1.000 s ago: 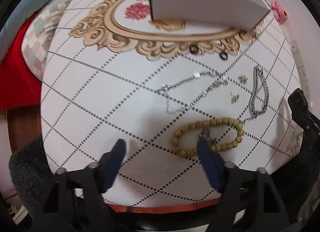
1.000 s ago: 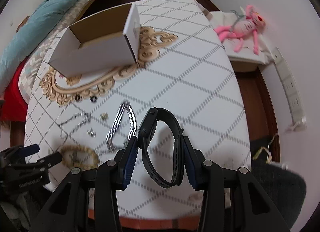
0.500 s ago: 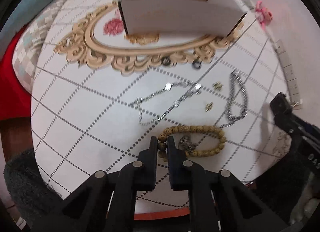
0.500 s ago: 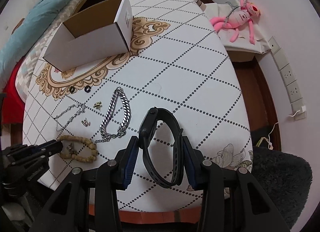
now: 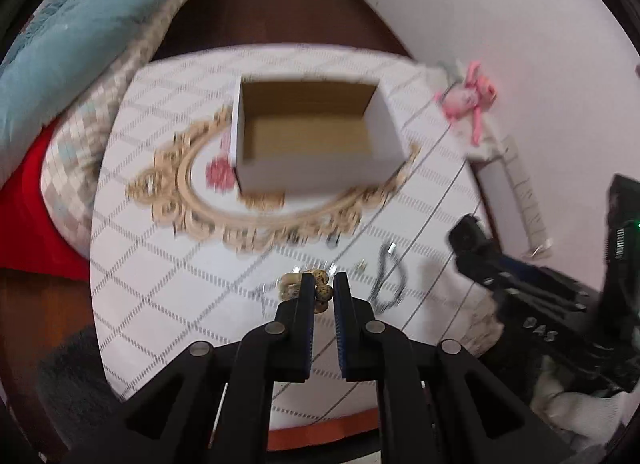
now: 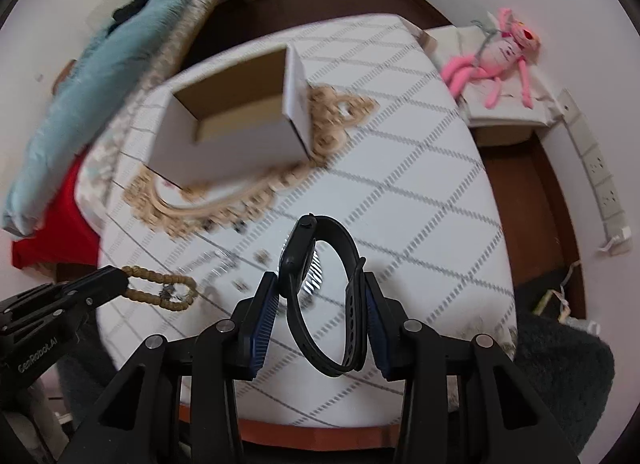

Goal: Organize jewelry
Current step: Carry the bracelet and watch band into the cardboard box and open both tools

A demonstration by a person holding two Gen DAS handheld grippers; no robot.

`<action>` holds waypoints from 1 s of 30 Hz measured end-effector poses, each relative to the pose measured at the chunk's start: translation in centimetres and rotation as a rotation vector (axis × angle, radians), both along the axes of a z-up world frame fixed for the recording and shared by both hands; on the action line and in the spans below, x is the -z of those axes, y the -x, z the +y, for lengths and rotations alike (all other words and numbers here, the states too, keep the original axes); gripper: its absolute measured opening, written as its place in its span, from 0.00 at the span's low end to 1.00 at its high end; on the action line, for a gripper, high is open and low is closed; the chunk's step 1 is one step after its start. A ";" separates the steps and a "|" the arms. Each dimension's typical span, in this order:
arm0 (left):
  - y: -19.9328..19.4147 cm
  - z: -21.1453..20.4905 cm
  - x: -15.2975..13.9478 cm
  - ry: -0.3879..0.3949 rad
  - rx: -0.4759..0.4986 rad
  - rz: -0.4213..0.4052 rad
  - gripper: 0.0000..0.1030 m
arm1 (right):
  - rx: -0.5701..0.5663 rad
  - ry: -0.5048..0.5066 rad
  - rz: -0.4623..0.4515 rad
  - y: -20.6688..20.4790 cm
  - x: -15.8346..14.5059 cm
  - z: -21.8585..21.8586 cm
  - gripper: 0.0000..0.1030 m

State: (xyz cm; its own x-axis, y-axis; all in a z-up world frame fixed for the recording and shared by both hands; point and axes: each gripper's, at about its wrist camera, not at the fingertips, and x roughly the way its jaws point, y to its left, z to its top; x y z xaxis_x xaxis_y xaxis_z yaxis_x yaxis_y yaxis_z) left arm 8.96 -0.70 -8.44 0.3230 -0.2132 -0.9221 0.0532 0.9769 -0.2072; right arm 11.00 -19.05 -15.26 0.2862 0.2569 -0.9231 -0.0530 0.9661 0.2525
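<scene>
Tan wooden bead bracelet (image 5: 305, 288), left-wrist view: pinched between the clenched jaws of the left gripper (image 5: 323, 291) and raised off the white patterned tablecloth (image 5: 168, 272); the open white cardboard box (image 5: 316, 135) stands farther off. Right-wrist view: the right gripper (image 6: 320, 296) grasps a black strapped wristwatch (image 6: 320, 284), the bracelet dangling at near left. Step, as judged: carrying. Next, both pieces need releasing over the box.

text: "GenRobot.AI" | on: left tongs (image 6: 120, 282) arm | other marks: seemingly blurred, unreadable
</scene>
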 end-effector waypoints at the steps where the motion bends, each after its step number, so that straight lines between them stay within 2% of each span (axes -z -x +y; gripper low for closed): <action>1: -1.0 0.2 -1.1 0.019 -0.003 -0.023 0.06 | -0.003 -0.010 -0.008 -0.4 -0.4 0.1 0.42; 6: -5.7 1.2 -4.2 0.050 -0.027 -0.103 0.06 | -0.040 -0.051 -0.047 -5.4 -2.8 1.8 0.42; 9: -8.8 1.7 -4.6 0.049 -0.032 -0.122 0.06 | -0.062 -0.046 -0.056 -8.4 -3.2 2.9 0.42; 15: -14.2 2.7 -2.2 0.048 -0.026 -0.058 0.06 | -0.103 -0.030 -0.006 -14.3 -1.8 5.4 0.42; 19: -16.3 3.1 -0.4 0.049 -0.037 -0.003 0.07 | -0.137 0.008 0.033 -16.4 -0.1 6.9 0.42; 22: -17.2 3.3 0.5 0.021 -0.064 0.041 0.09 | -0.169 0.043 0.066 -17.7 1.3 8.2 0.49; 25: -17.5 3.5 0.9 -0.004 -0.079 0.056 0.19 | -0.170 0.070 0.089 -18.3 2.2 8.5 0.61; 27: -17.4 3.7 0.8 -0.045 -0.094 0.045 0.36 | -0.160 0.079 0.078 -18.4 2.0 8.3 0.73; 28: -17.1 3.9 0.7 -0.075 -0.101 0.031 0.51 | -0.156 0.083 0.069 -18.3 1.8 8.2 0.74; 29: -16.8 4.1 0.6 -0.090 -0.106 0.012 0.59 | -0.148 0.089 0.058 -18.1 1.4 7.9 0.76; 30: -16.3 4.3 0.5 -0.122 -0.115 -0.010 0.62 | -0.142 0.094 0.050 -17.9 1.2 7.6 0.79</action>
